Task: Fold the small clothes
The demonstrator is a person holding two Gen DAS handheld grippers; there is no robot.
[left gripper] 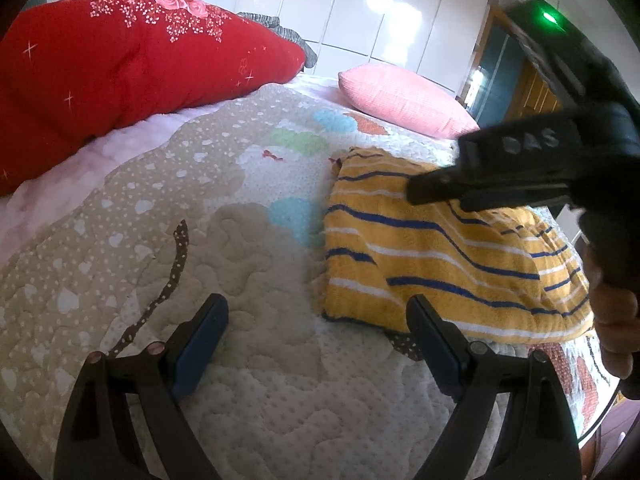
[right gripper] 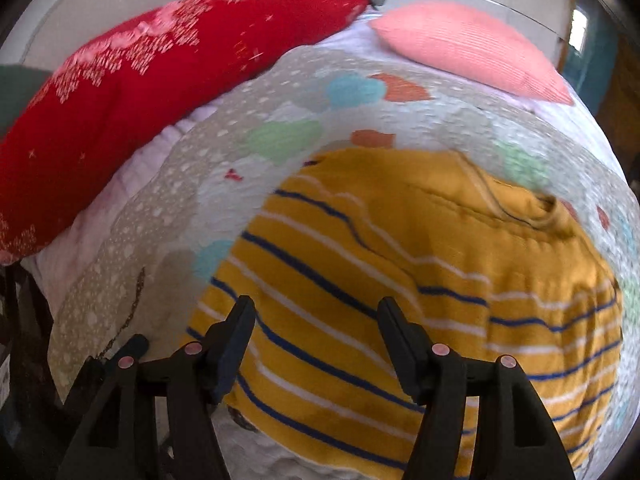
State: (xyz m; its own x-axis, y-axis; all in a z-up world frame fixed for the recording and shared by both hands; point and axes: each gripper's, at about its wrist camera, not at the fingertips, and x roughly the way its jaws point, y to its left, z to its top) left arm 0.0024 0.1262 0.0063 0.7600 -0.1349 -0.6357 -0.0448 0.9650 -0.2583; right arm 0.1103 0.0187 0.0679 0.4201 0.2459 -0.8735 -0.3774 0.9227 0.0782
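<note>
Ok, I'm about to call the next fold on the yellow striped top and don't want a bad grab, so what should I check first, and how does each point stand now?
1. Left gripper open and empty: ok, jaws spread over the quilt.
2. Right gripper open and empty: ok, jaws apart above the yellow striped top.
3. Top lies free of the red pillow and pink pillow: ok, it touches neither.
4. Top flat enough to fold: not ok, its surface is rumpled and bunched.
5. Edge within the left gripper's reach: ok, the near edge lies just beyond its right finger.
6. Sleeves tucked in: cannot tell.
</note>
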